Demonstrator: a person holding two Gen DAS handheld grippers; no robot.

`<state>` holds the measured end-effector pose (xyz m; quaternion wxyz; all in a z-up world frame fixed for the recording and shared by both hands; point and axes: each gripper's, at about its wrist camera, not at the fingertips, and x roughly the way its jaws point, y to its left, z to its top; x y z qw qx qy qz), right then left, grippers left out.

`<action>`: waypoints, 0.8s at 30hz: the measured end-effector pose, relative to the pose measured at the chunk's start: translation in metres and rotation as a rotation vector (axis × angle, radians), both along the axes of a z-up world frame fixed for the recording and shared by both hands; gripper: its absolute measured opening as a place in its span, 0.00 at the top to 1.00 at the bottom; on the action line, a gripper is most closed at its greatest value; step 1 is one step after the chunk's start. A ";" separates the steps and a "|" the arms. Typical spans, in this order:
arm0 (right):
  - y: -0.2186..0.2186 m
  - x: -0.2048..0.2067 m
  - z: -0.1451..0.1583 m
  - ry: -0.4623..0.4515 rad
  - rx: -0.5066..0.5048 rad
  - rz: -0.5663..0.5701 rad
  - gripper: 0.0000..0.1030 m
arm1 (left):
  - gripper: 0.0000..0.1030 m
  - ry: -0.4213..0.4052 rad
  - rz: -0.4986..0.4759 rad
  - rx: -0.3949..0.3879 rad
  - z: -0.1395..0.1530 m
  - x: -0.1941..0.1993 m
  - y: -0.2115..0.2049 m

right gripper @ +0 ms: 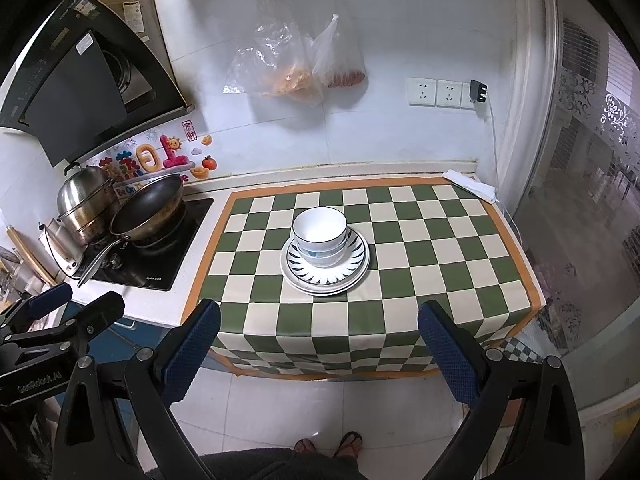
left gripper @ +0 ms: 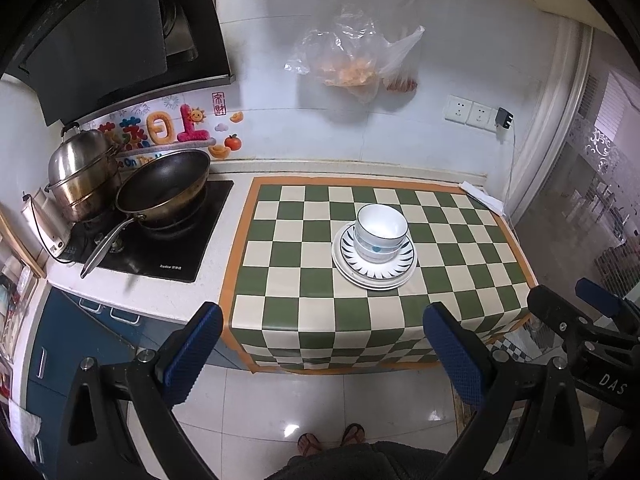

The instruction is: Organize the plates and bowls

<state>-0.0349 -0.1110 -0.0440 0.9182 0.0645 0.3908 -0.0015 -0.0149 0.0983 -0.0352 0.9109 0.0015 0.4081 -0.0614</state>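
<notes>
White bowls (left gripper: 381,228) (right gripper: 319,232) stand nested one in another on top of a stack of plates (left gripper: 374,260) (right gripper: 325,264), and the upper plate has a dark leaf pattern around its rim. This stack stands on the green and cream checked cloth (left gripper: 304,248) (right gripper: 420,252) that covers the table (left gripper: 216,240) (right gripper: 188,292); it is near the middle of the cloth. Left of the stack, beyond the edge of the cloth, a dark wok (left gripper: 164,188) (right gripper: 148,208) sits on a black stove (left gripper: 168,240) (right gripper: 160,256), and a steel pot (left gripper: 82,172) (right gripper: 86,200) stands just behind the wok. On the wall above the stack hang plastic bags (left gripper: 352,56) (right gripper: 296,64), and wall sockets (left gripper: 470,114) (right gripper: 436,92) are to their right. Well in front of the stack, over the floor, the left tongs (left gripper: 322,350) are spread wide and hold nothing. The right tongs (right gripper: 318,346) are also spread wide and hold nothing, apart from the stack.
</notes>
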 end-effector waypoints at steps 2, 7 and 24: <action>0.000 0.000 0.000 -0.002 0.003 -0.002 0.02 | 0.00 0.000 0.005 -0.002 0.000 0.001 -0.001; -0.001 0.002 -0.001 -0.003 -0.001 0.000 0.02 | 0.00 0.000 0.009 -0.002 0.000 0.000 -0.001; -0.004 0.011 -0.001 0.001 -0.002 -0.001 0.02 | 0.00 -0.001 0.013 -0.007 0.004 0.006 -0.001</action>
